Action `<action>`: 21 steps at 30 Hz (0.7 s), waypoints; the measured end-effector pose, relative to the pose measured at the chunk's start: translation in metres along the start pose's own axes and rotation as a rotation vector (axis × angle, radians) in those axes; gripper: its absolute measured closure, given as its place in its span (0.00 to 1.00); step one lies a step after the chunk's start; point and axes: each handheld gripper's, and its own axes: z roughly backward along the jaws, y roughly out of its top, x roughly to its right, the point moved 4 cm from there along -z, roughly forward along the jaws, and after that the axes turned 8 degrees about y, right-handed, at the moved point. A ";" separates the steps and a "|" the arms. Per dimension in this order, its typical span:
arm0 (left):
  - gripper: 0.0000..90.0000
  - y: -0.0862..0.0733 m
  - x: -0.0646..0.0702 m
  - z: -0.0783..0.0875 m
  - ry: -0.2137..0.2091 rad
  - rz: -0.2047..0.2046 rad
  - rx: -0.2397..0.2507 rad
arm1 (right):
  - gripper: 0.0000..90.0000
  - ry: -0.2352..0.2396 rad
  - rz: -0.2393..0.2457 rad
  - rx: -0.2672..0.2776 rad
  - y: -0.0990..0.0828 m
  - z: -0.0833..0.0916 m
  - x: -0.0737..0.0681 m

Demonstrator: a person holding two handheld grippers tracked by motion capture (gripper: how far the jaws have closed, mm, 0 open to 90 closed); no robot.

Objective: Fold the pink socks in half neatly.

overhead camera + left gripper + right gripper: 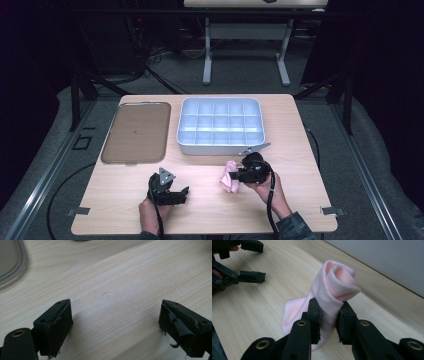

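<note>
A rolled pink sock (337, 283) is pinched between the jaws of my right gripper (329, 320), its rolled end pointing up and its loose end drooping toward the table. From above, the pink sock (229, 180) hangs just left of the right gripper (239, 176), in front of the grey divided tray (220, 145). My left gripper (184, 194) rests near the table's front, left of the sock, its jaws wide apart with nothing between them. Bare wood shows between the left gripper's (115, 325) pads.
A flat brown lid (136, 131) with a clear rim lies left of the tray. The wooden table's (300, 145) front edge runs close behind both hands. The left gripper (239, 262) appears at the upper left of the right gripper view.
</note>
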 end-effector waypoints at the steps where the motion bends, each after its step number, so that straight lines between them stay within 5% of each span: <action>1: 0.13 0.000 0.000 0.000 0.000 0.000 0.000 | 0.84 -0.001 0.004 -0.005 0.000 0.002 0.000; 21: 0.13 0.000 0.000 0.000 0.001 -0.001 -0.002 | 0.83 -0.062 0.033 0.045 0.005 0.041 0.002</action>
